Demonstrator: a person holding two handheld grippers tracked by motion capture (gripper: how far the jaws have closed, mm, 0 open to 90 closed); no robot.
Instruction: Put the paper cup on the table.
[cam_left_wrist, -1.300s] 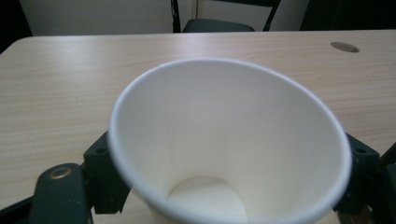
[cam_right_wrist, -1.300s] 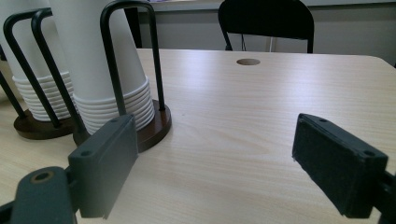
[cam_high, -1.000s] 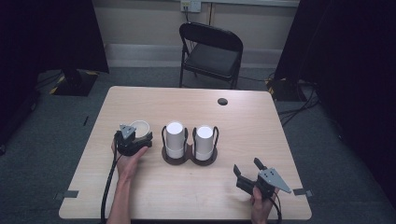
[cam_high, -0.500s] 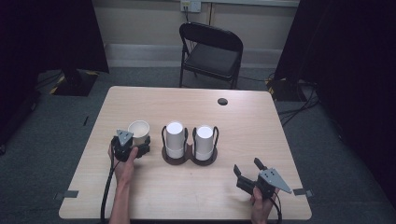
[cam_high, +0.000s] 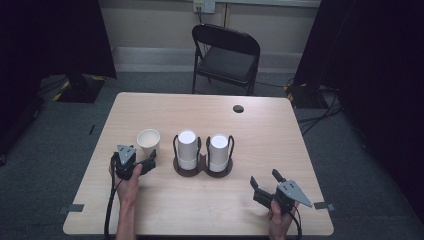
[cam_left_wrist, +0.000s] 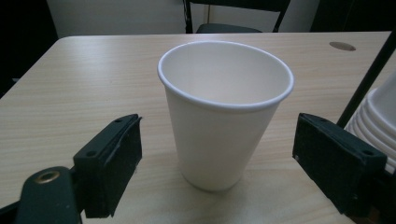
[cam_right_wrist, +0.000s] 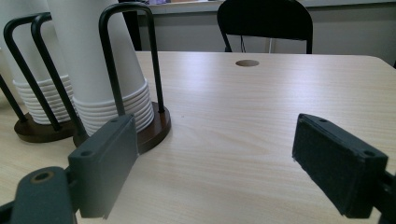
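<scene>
Bare table (cam_high: 210, 115) is left open behind the cup (cam_high: 148, 142) and across the far half, broken only by a small hole (cam_high: 238, 108). To the cup's right, passage is blocked by the cup holder (cam_high: 202, 167) with its two stacks (cam_high: 187, 150) and black wire loops. Clear tabletop is seen between the holder and the right gripper (cam_high: 264, 184).

No readable text, label, brand, number or sign appears on any surface: the paper cup (cam_left_wrist: 225, 112) between the left gripper's (cam_left_wrist: 217, 154) fingers is plain white, without print.
</scene>
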